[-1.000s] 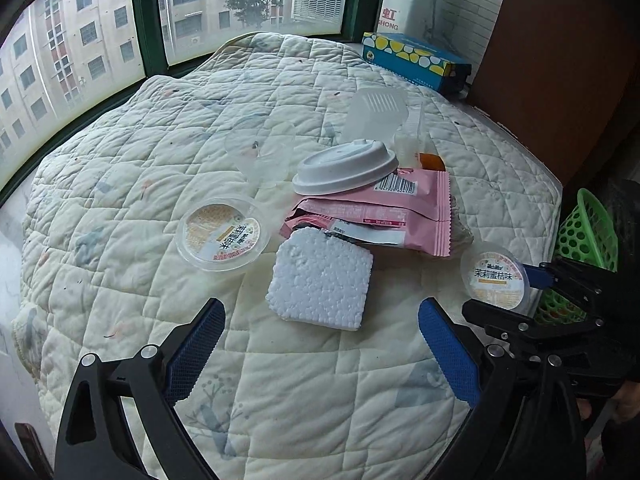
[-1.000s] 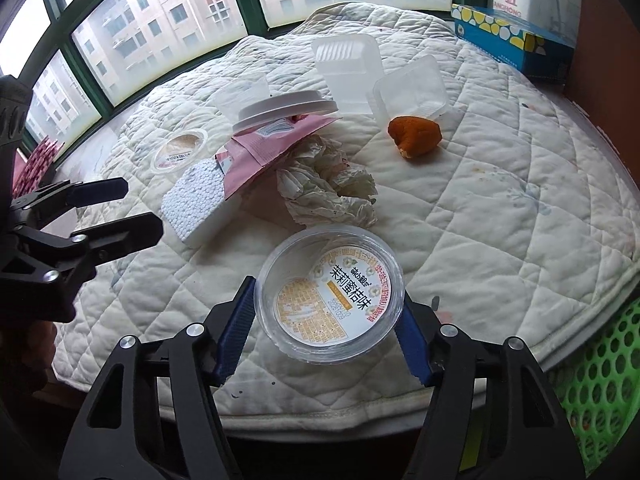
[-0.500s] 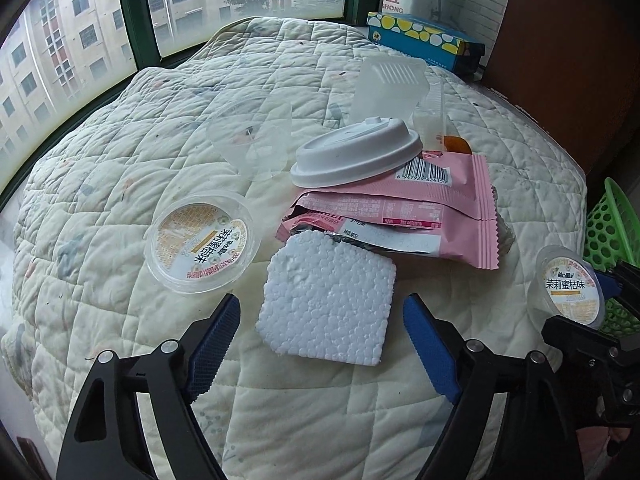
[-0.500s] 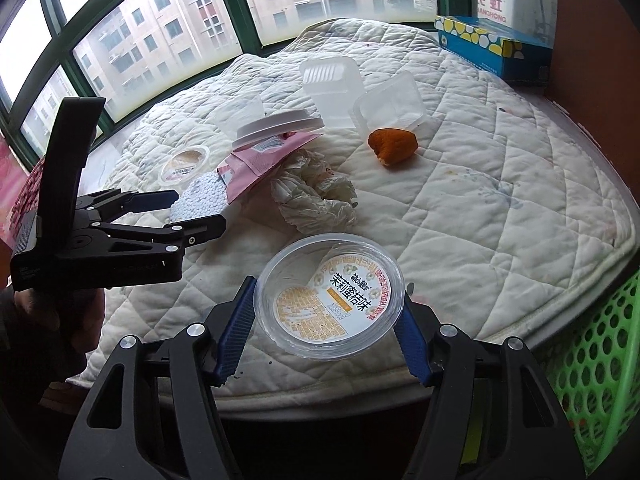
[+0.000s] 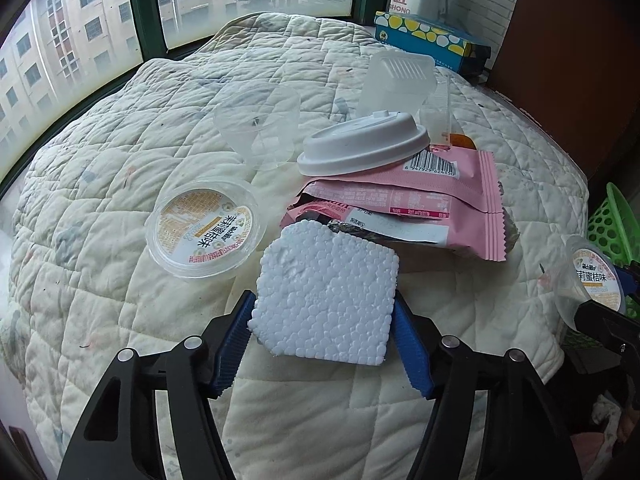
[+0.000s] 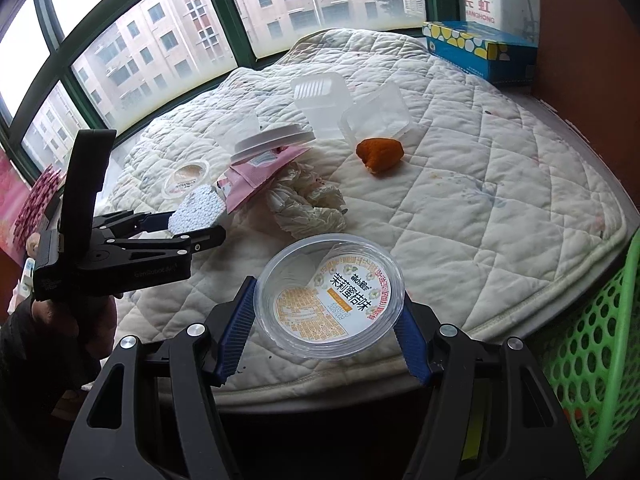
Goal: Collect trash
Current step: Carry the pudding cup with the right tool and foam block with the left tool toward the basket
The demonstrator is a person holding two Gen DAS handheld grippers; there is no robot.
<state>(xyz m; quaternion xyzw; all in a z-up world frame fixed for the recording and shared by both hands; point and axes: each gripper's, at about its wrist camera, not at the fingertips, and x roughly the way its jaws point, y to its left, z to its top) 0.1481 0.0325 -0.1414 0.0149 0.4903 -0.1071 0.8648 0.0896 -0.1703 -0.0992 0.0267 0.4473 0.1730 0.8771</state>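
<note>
- The left tool (image 5: 324, 316) is closed on the white foam block (image 5: 326, 300), its blue pads pressed against the block's left and right edges; the block lies flat on the quilted mattress (image 5: 120, 152), roughly square with no clear long axis, its chipped edge turned away from the tool toward the pink wrappers (image 5: 420, 204).
- The right tool (image 6: 326, 312) is clamped on a round clear plastic cup (image 6: 329, 300) at the near edge of the mattress, beside the green basket (image 6: 592, 344); the cup's printed label is turned up toward the camera.
- Two labelled clear cups are counted: the one held, and a second cup (image 5: 206, 230) lying to the left of the foam block.
- One white drink lid (image 5: 362, 150) is seen resting on the wrappers.
- One plain clear tumbler (image 5: 258, 126), two clear boxes (image 6: 320, 104), one crumpled tissue (image 6: 308, 204) and one orange lump (image 6: 379, 154) are counted.
- One blue tissue box (image 6: 480, 50) is seen at the far corner.
</note>
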